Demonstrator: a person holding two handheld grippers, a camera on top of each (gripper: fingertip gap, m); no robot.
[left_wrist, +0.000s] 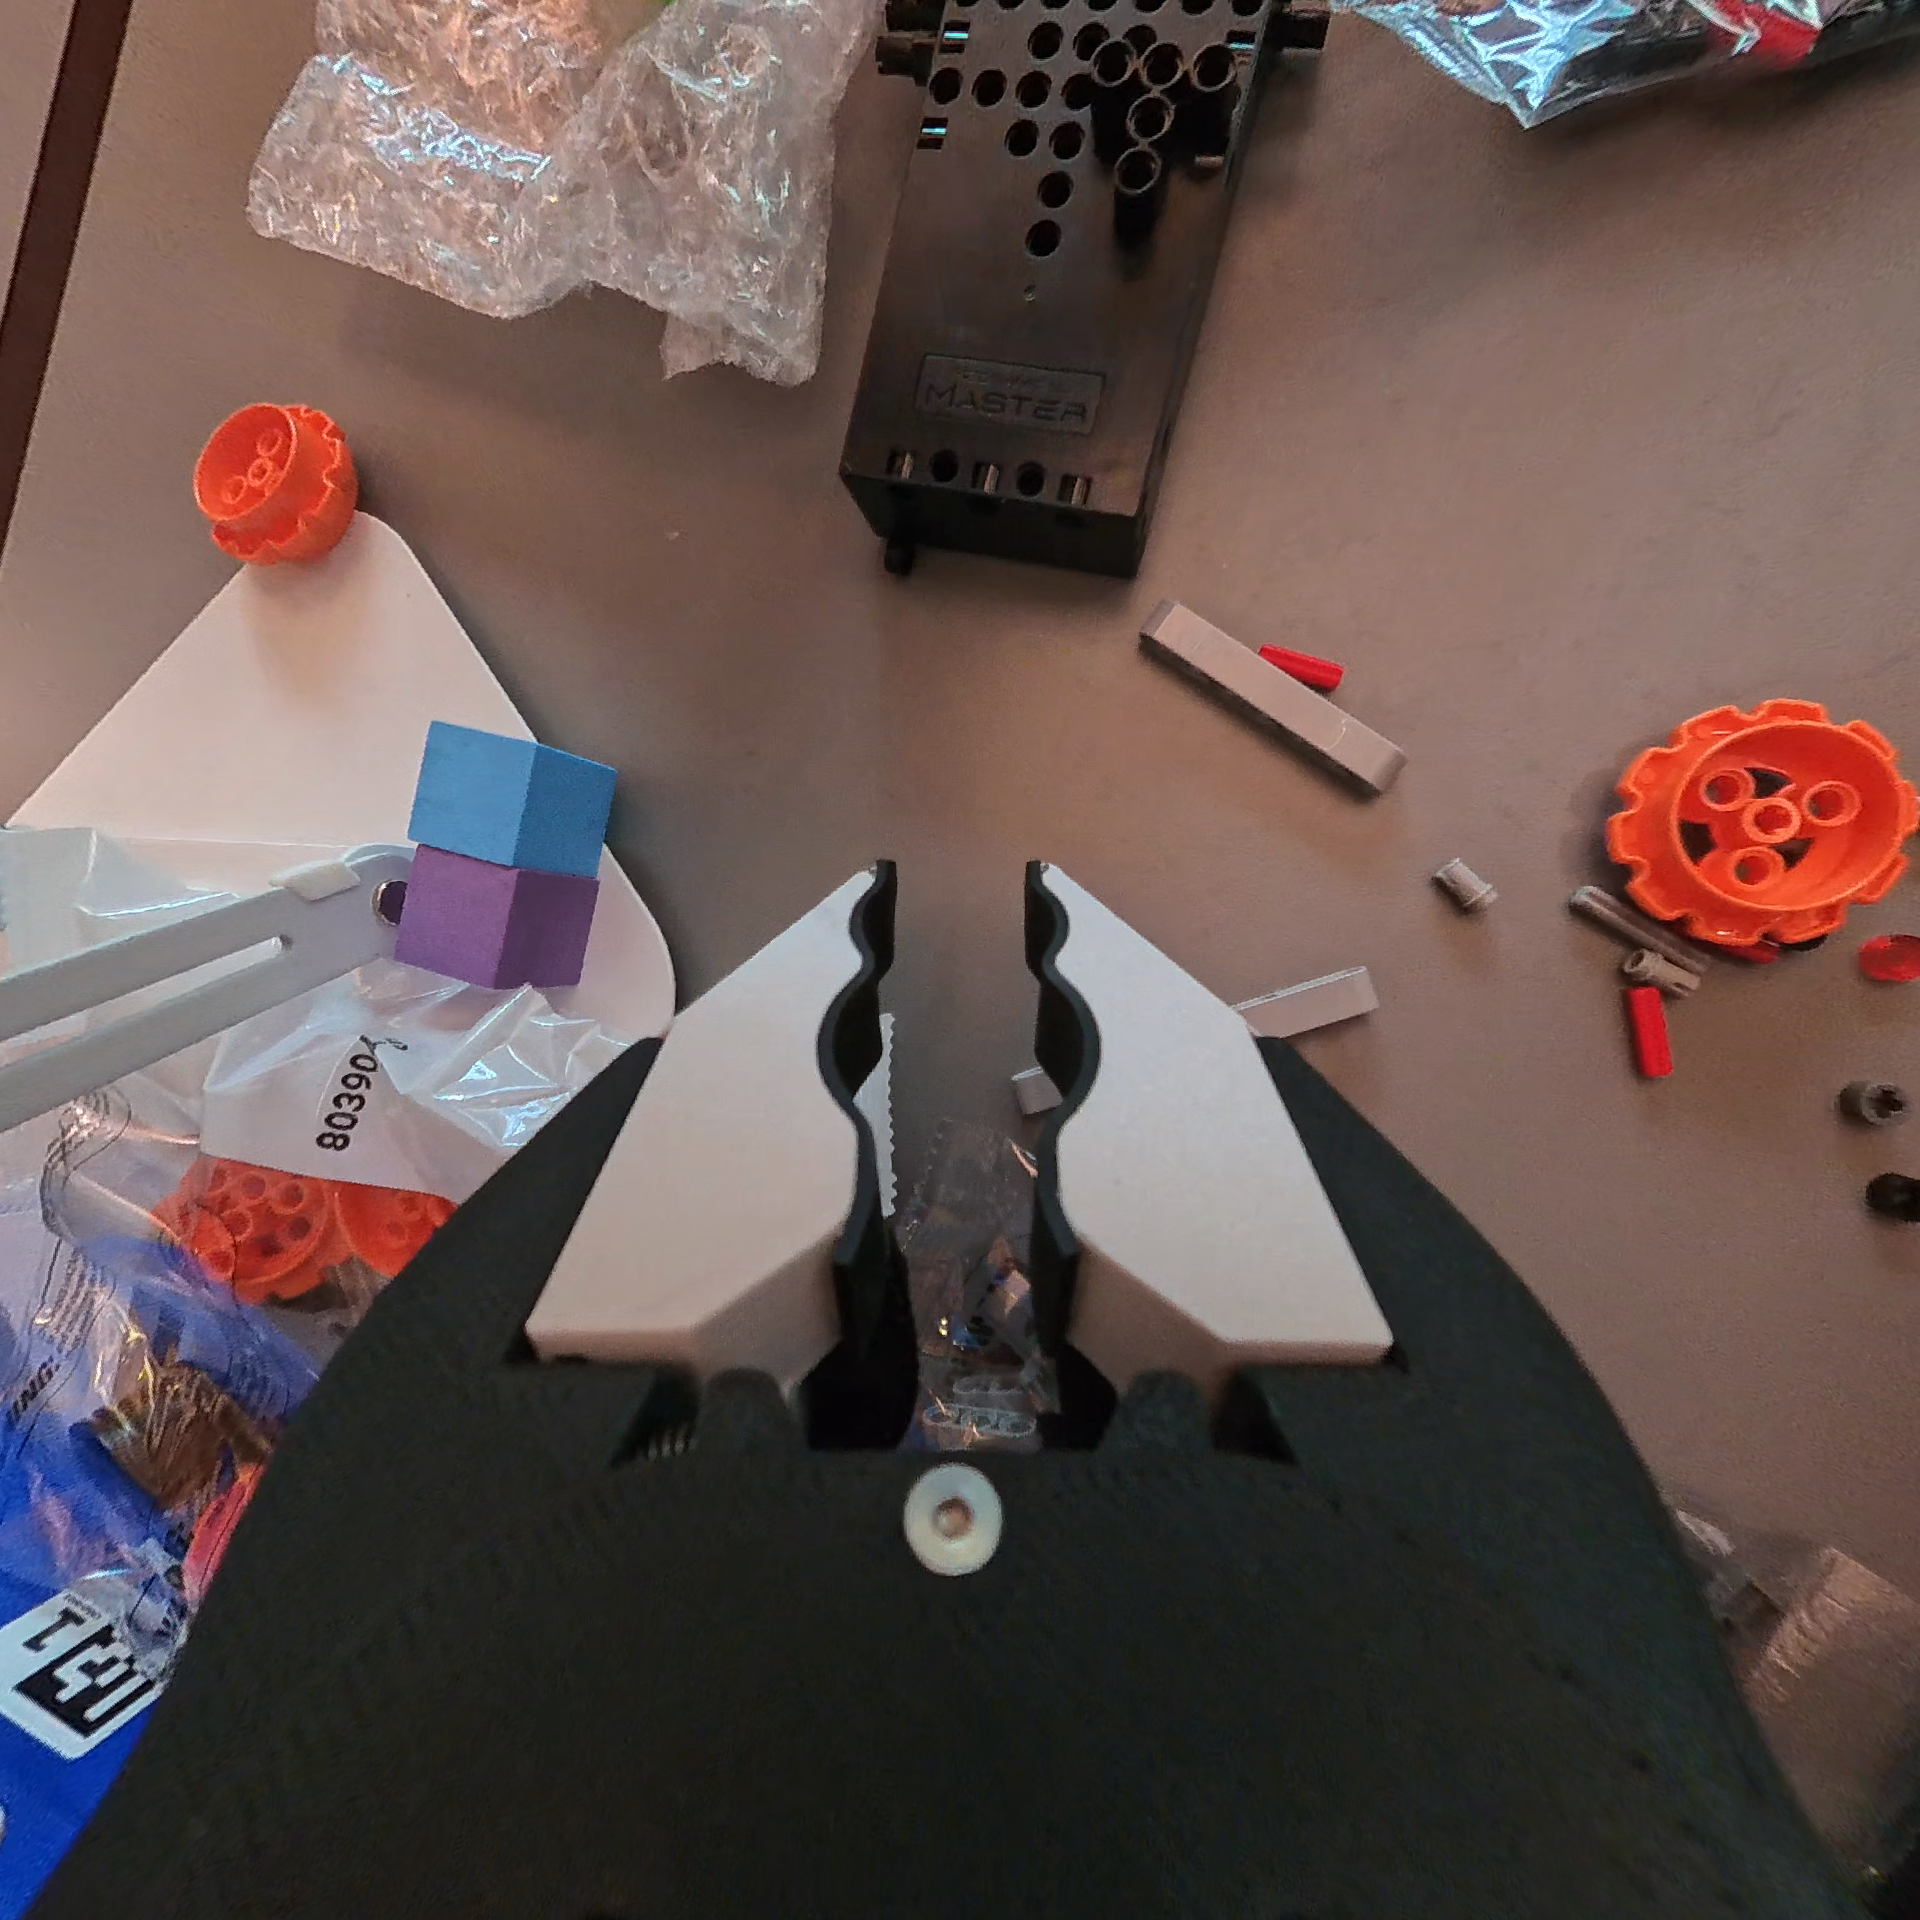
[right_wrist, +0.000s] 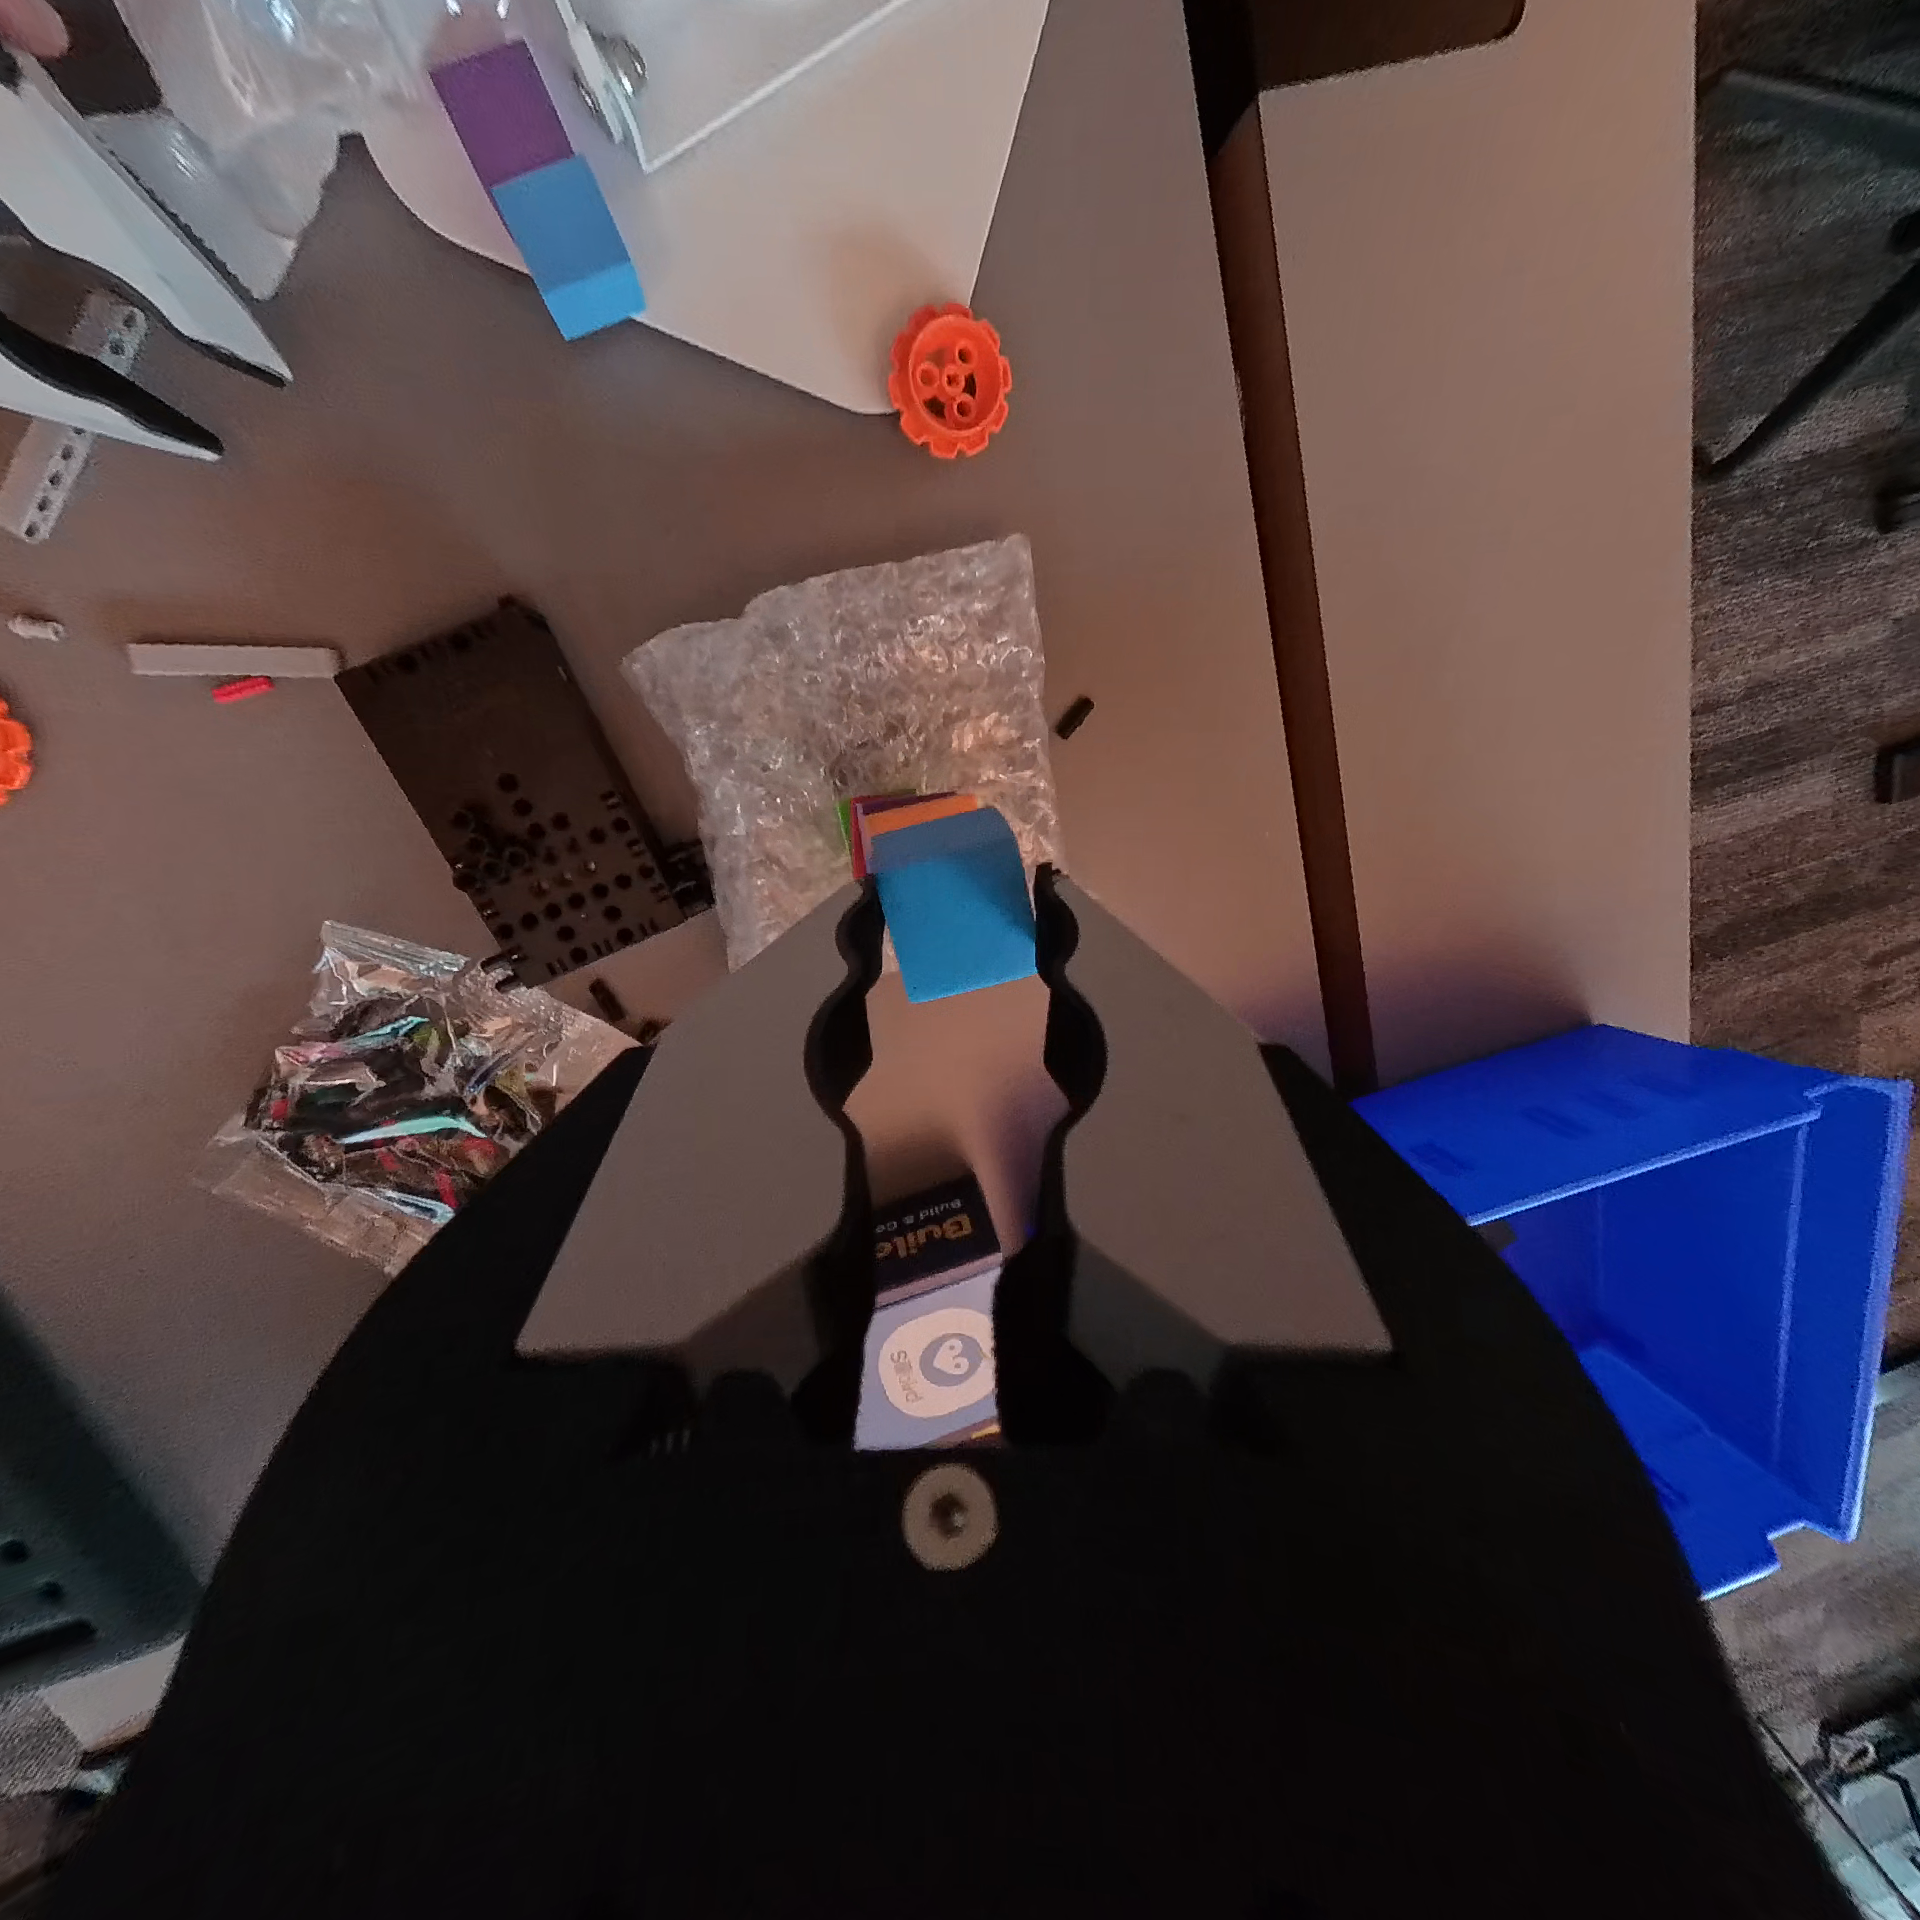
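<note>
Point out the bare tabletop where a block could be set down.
Bare tabletop lies between the white board, the bubble wrap and the black perforated block. Right of that block is also bare. It is crowded around the large orange wheel with its small parts.

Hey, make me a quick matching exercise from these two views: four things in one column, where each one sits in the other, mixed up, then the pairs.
1. blue cube
2. small orange wheel
3. red pin
4. second blue cube

A. at the white board's corner
B. beside a grey beam
C. between the right claw's tips
D. on a purple cube

Pairs: 1-D, 2-A, 3-B, 4-C
</note>
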